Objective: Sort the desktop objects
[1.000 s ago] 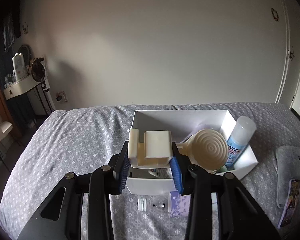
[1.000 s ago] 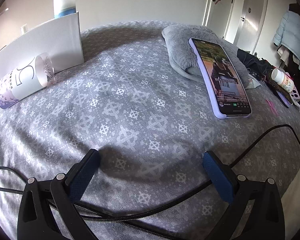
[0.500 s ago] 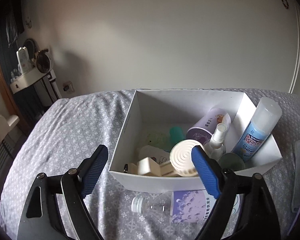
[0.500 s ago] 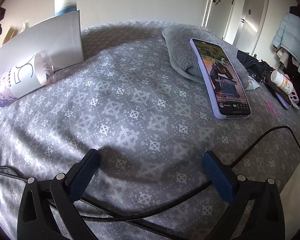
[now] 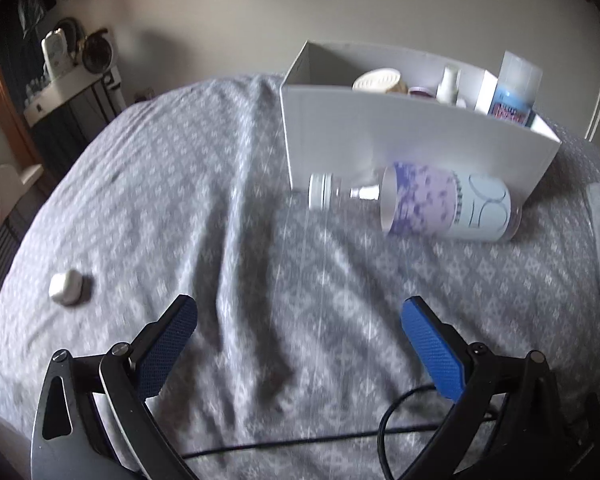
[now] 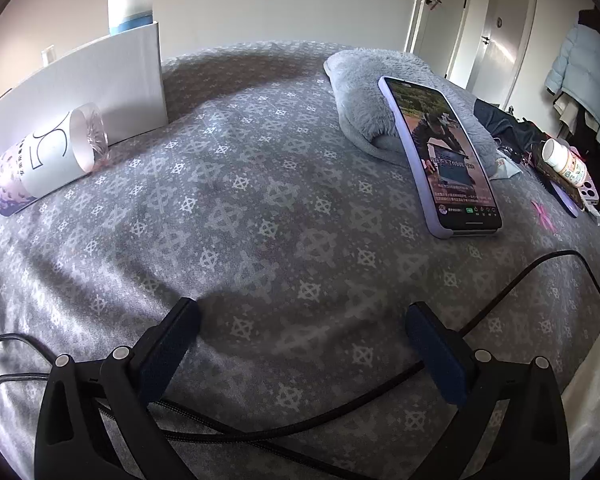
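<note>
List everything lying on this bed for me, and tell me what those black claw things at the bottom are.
Box: one, white, far side of the bed, holding a blue spray can and several small bottles.
Bottle: one, clear with purple and white label, on its side against the box front.
Small case: one, white, on the bedspread at the left.
Phone: one, lilac case, screen lit, leaning on a grey cushion.
Pill bottle: one, white, far right edge.
Cables: black, near edge.
Left gripper: black, blue pads, jaws opening, nothing between them.
Right gripper: black, dark pads, open, empty.
</note>
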`<state>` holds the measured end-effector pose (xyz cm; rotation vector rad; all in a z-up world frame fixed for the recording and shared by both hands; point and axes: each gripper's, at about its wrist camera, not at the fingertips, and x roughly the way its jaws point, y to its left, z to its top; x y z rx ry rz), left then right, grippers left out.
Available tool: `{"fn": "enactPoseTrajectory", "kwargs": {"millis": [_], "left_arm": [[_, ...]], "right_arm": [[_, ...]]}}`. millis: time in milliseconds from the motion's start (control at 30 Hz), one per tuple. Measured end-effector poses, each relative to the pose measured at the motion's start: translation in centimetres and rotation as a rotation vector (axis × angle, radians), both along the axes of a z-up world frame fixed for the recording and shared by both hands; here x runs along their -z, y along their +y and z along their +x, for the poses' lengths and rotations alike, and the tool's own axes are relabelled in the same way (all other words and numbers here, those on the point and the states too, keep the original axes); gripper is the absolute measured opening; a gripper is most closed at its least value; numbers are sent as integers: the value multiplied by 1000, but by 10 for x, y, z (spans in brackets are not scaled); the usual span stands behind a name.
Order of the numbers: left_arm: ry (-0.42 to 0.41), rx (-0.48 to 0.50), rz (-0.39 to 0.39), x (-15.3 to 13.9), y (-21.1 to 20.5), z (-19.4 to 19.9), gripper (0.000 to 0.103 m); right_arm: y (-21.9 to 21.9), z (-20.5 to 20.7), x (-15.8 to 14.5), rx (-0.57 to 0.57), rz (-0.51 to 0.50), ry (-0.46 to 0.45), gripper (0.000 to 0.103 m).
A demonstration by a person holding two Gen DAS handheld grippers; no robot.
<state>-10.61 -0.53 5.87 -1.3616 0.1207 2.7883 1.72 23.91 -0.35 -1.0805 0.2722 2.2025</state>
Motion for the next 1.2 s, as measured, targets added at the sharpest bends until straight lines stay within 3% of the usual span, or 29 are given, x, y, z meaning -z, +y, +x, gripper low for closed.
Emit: {"fn": "enactPoseTrajectory", "kwargs": {"millis": [200,633,833,1200], "left_arm": [[-75,-52,6,35,-3,12,102],[-85,-28,69,48,7,15,102],[32,-48,-27,60,21,26,103],[32,-53,-15,61,17,27,103]], "right_arm": [[0,0,0,0,1,1,103],[-1,1,0,0,6,-3,103],[-1,1,-1,0,9,-5,103],[-1,0,-1,1,8,-5,103]]}}
